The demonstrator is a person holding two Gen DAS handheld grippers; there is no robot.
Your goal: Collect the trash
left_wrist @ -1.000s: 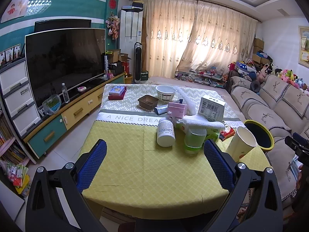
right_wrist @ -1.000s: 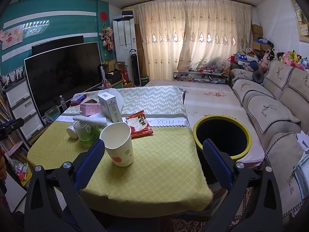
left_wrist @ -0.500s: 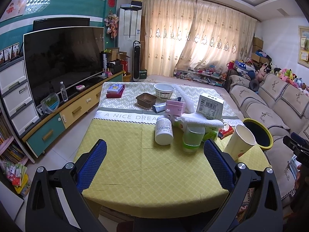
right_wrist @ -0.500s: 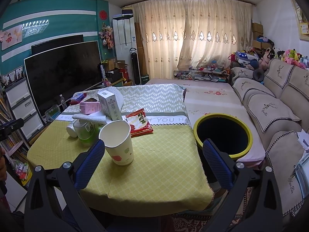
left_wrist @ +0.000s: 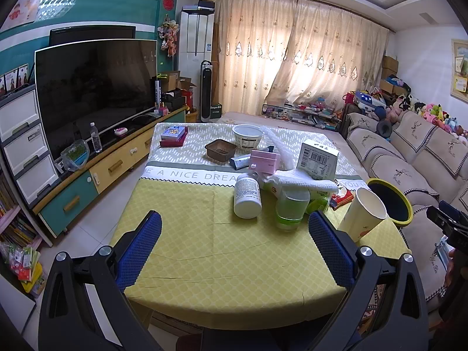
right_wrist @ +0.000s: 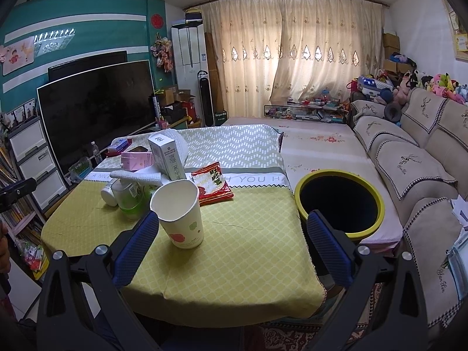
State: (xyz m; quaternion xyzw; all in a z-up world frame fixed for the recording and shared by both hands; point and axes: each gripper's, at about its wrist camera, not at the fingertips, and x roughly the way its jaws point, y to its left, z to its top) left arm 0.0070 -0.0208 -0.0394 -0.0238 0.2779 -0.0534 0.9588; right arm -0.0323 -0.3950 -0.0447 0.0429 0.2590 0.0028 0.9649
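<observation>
So I've got both grippers hovering over the near edge of the table [left_wrist: 181, 251], nothing held in either one. The left gripper [left_wrist: 234, 245] has its blue pads spread wide apart, and through the gap I see the yellow-green tablecloth with the clutter past it: a white pill bottle [left_wrist: 247, 196] standing upright, a clear cup with green liquid [left_wrist: 291, 209] just beside it on the right, and a folded white towel [left_wrist: 301, 180] draped over the top of that cup. Behind those there's a pink box [left_wrist: 263, 162], a white carton with a barcode [left_wrist: 317, 162], a brown tray [left_wrist: 220, 149] and a white bowl [left_wrist: 247, 136] further back. The right gripper [right_wrist: 238, 241] is also wide open, and the paper cup [right_wrist: 180, 215] stands upright just inside its left pad, near but I can't tell if it's touching. A red snack packet [right_wrist: 212, 182] lies flat behind the cup, next to the white carton. The trash bin [right_wrist: 377, 201], black inside with a yellow rim, sits off the right end of the table, right up against the sofa [right_wrist: 409, 161]. Big TV [left_wrist: 93, 87] along the left wall.
</observation>
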